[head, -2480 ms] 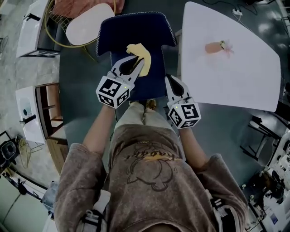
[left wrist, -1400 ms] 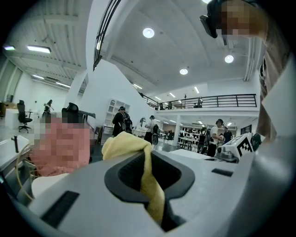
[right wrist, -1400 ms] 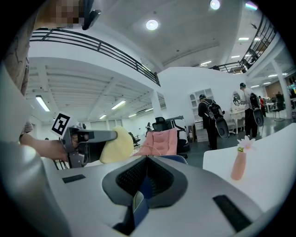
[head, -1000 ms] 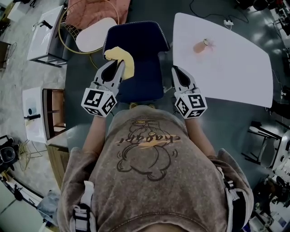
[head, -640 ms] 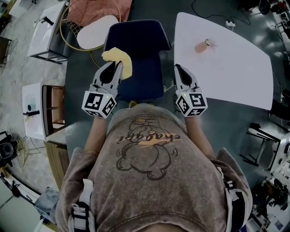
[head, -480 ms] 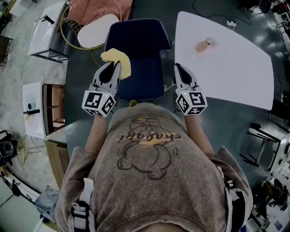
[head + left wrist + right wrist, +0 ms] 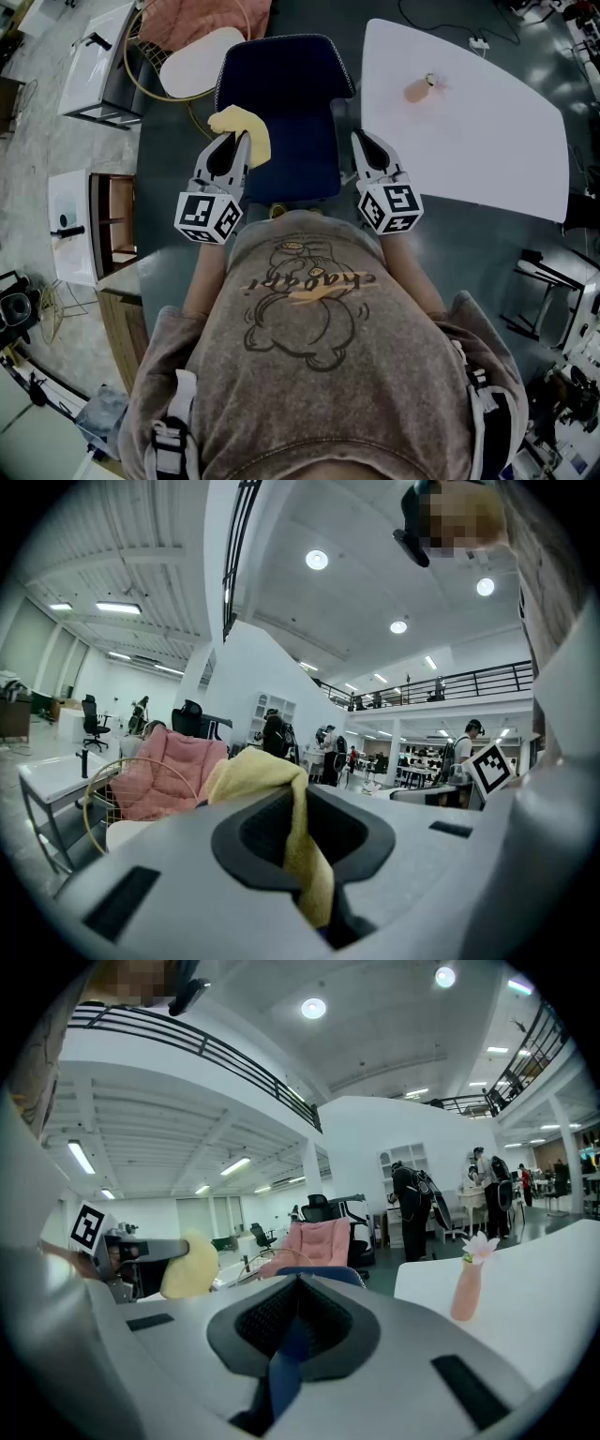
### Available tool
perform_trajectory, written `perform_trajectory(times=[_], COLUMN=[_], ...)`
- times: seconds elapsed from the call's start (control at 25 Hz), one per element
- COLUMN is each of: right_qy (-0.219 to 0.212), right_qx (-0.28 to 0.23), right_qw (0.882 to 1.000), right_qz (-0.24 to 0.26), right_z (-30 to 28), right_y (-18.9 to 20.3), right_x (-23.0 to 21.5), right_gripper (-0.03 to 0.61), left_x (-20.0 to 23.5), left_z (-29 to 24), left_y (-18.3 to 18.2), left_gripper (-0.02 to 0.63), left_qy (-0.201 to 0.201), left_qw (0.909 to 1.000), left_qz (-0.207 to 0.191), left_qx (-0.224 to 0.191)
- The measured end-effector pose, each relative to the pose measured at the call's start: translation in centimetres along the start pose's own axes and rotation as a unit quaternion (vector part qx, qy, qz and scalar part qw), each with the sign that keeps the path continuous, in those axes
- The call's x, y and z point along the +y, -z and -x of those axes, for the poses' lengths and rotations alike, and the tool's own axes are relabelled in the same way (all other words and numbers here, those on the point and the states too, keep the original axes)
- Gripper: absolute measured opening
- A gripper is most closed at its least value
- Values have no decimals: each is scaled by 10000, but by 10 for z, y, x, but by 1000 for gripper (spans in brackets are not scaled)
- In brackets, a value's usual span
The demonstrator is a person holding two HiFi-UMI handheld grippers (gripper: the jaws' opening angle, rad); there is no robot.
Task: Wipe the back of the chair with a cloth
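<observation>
Pinching the yellow cloth (image 7: 246,125) between pressed-together jaws, the left gripper (image 7: 236,143) hovers at the chair's (image 7: 295,150) left edge. The chair back (image 7: 281,58) seems straight ahead, nearer it than the right gripper (image 7: 364,142), closed and empty.

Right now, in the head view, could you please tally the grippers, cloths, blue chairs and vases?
2 grippers: left gripper, right gripper
1 cloth
1 chair
1 vase
Total: 5
</observation>
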State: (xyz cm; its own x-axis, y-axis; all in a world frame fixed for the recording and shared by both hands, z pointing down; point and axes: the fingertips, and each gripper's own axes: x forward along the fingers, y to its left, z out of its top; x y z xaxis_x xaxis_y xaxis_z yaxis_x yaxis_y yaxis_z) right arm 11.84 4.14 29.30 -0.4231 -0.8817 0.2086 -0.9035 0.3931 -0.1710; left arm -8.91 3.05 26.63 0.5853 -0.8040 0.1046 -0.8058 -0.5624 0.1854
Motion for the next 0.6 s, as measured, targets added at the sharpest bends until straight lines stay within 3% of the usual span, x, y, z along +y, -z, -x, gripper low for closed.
perform_trajectory(times=[0.6], right_qy=[-3], right_qx=[25], right_qw=[10000], right_qz=[29], right_z=[0], right_y=[1], right_x=[-4], right_gripper=[26], left_x=[-4], left_z=[3], left_y=[6], left_gripper=[46], left_qy=[-6], left_qw=[9999], left_qz=[29], left_qx=[134])
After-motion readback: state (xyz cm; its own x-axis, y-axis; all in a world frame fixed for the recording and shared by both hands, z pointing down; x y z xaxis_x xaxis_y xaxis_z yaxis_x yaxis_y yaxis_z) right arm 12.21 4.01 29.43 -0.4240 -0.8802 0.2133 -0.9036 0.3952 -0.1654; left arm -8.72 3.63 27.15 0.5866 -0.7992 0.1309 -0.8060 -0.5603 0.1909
